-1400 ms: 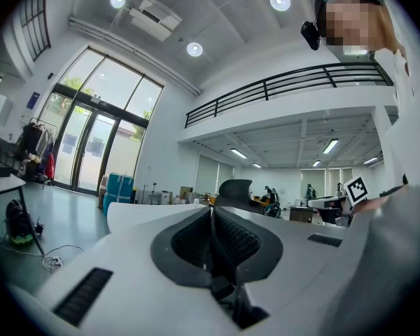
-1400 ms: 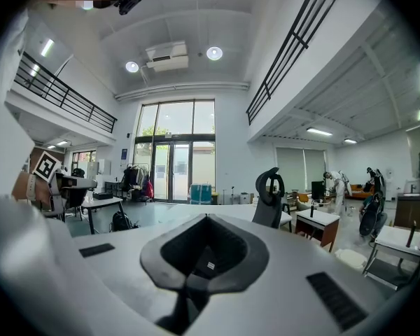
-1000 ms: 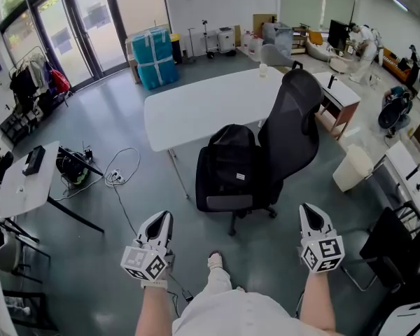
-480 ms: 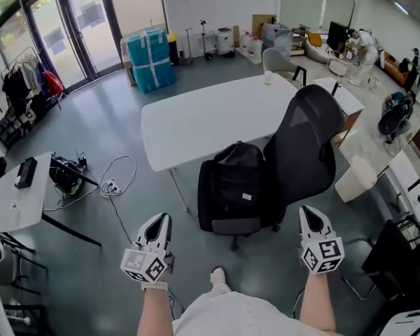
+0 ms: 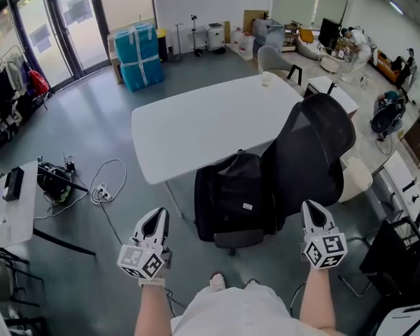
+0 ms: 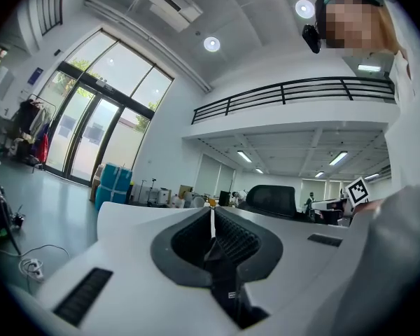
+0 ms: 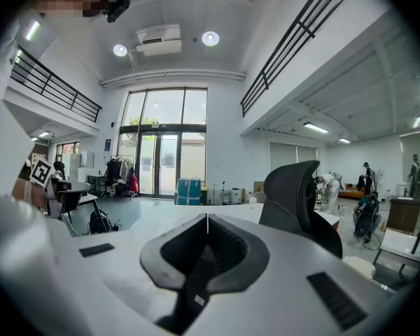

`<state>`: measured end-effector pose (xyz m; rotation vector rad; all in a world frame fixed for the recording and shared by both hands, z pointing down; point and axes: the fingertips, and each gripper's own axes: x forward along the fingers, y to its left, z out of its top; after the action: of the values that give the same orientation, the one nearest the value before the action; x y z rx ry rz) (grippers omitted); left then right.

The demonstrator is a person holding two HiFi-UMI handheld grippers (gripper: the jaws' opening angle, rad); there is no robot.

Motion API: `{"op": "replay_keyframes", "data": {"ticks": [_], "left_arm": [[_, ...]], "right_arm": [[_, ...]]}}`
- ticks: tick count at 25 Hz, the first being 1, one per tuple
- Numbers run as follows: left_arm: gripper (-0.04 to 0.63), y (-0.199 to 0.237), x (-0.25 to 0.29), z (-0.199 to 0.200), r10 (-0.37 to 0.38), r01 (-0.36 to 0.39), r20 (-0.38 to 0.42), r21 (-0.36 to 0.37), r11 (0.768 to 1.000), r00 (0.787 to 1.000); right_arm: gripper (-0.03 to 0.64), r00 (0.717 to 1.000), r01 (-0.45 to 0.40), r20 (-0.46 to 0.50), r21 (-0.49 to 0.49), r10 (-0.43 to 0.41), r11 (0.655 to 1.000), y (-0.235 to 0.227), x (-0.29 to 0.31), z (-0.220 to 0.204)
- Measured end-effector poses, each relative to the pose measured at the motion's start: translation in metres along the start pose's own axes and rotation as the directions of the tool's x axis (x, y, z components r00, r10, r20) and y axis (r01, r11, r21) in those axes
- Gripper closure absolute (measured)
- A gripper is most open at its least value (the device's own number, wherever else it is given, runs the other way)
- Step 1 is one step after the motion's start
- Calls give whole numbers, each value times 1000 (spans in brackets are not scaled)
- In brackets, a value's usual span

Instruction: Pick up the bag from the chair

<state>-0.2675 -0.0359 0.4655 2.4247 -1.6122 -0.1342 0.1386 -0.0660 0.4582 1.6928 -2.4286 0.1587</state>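
A black bag (image 5: pixel 231 194) with a small white label stands upright on the seat of a black mesh-backed office chair (image 5: pixel 315 156). It leans against the chair's backrest, beside a white table (image 5: pixel 196 121). My left gripper (image 5: pixel 159 214) hovers shut and empty to the near left of the bag. My right gripper (image 5: pixel 312 207) hangs shut and empty just to the chair's near right. In the left gripper view the shut jaws (image 6: pixel 211 219) frame the dark bag (image 6: pixel 222 271), and the chair back (image 6: pixel 271 199) rises behind. The right gripper view shows the chair back (image 7: pixel 294 194) right of its shut jaws (image 7: pixel 207 219).
Blue wrapped boxes (image 5: pixel 136 54) stand by the glass doors. Cables (image 5: pixel 101 187) and a dark bag lie on the floor at left beside a small white table (image 5: pixel 7 212). A white bin (image 5: pixel 357 177) sits right of the chair. The person's foot (image 5: pixel 215 280) is below.
The person has walked forward, so the chair and bag now lie closer to both grippers. Both grippers stayed shut and empty.
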Motion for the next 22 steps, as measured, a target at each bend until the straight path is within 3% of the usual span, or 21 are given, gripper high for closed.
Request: {"op": "replay_keyframes", "data": {"ticks": [10,16,22], "left_arm": [[561,13,47,-3,5,-6,-18,-20,1000,1000],[561,21,94,-1,31,-32,-25,-17,999,999],[561,7,163,-8,-2,3,-51,15,1000,999]], "right_arm": [[598,1000,-13,-10,3,13,1000,-20,55,11],[597,997,-83,-12,-12,83,997,-35,112,15],[597,983,-183,-27,-1,182,983,-48,167,5]]}}
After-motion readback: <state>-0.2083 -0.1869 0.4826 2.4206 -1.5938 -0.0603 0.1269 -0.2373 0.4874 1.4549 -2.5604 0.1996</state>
